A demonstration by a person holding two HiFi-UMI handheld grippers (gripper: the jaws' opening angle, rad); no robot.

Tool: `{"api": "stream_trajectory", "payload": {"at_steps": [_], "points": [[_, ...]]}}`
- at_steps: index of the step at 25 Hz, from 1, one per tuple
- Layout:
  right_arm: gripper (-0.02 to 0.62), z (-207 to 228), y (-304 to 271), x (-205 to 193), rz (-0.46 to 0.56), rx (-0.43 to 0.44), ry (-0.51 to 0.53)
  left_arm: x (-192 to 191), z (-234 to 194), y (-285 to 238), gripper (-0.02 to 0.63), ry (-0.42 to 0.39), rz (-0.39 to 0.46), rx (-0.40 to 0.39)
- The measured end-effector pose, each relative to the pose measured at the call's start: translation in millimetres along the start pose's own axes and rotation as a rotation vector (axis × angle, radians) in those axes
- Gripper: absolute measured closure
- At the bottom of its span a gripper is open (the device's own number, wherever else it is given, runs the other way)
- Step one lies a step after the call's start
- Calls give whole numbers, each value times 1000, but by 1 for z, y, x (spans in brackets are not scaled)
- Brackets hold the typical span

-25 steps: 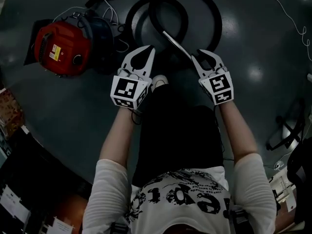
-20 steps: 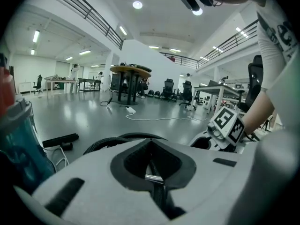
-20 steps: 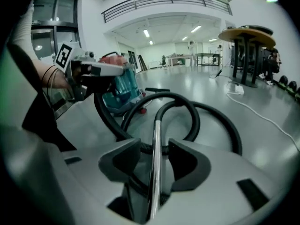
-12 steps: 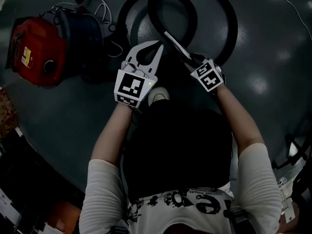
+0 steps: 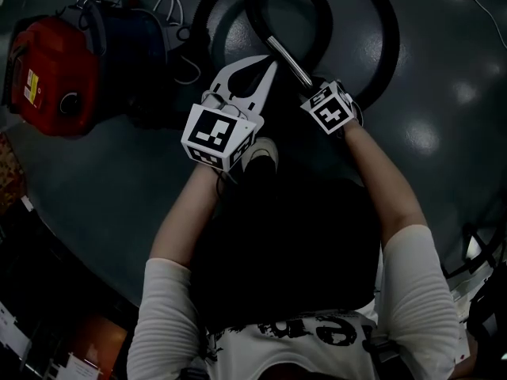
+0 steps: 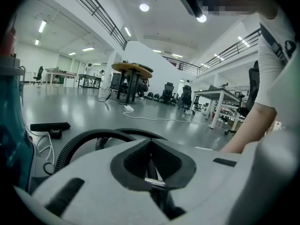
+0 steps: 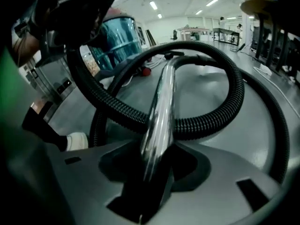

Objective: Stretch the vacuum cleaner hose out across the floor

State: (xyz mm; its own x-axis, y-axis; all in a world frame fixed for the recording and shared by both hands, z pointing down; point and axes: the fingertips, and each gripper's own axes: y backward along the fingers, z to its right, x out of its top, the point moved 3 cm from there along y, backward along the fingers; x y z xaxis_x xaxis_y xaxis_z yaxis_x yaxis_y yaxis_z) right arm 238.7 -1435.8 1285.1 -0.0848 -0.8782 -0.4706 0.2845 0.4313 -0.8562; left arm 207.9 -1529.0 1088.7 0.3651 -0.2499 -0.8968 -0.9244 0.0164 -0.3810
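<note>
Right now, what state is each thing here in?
hose: coiled in loops on the floor, not stretched.
metal tube: lying between the jaws of the right hand-held gripper.
right hand-held gripper: open, jaws just been opening, not clamped.
left hand-held gripper: shut, empty.
vacuum cleaner: sitting on the floor.

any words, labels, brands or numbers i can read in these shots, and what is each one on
Nothing reads clearly enough to quote.
yellow label on the red vacuum cleaner: dark print, too small to read.
black print on the person's white shirt: folded and cut off, unreadable.
marker cubes: square code patterns only, no words.
Gripper views: no legible signs.
</note>
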Motion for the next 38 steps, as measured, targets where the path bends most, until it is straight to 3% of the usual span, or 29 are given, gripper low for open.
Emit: {"api": "stream_trajectory", "payload": {"at_steps": [4, 10, 14, 17, 20, 24, 28, 34, 38], "points": [[425, -3, -16, -5, -165, 7, 83, 3, 2, 4, 601, 8, 21, -12], [489, -4, -10, -23, -144, 101, -143, 9, 12, 9, 601, -5, 33, -45], [503, -12, 28, -16, -129, 122, -145, 26, 11, 15, 601, -49, -25, -17], [505, -36, 86, -6, -157, 153, -151, 54, 17, 38, 601, 26, -55, 11], [506, -81, 161, 4, -224, 213, -180, 102, 35, 76, 601, 127, -57, 31], [506, -151, 273, 27, -255, 333, -199, 178, 80, 127, 601, 100, -97, 26], [506, -207, 401, 53, -256, 400, -181, 267, 129, 176, 601, 124, -74, 30], [506, -253, 563, 95, -222, 416, -190, 403, 198, 239, 601, 107, -1, 20], [506, -273, 657, 114, -148, 428, -271, 476, 249, 276, 601, 23, 33, -6]]}}
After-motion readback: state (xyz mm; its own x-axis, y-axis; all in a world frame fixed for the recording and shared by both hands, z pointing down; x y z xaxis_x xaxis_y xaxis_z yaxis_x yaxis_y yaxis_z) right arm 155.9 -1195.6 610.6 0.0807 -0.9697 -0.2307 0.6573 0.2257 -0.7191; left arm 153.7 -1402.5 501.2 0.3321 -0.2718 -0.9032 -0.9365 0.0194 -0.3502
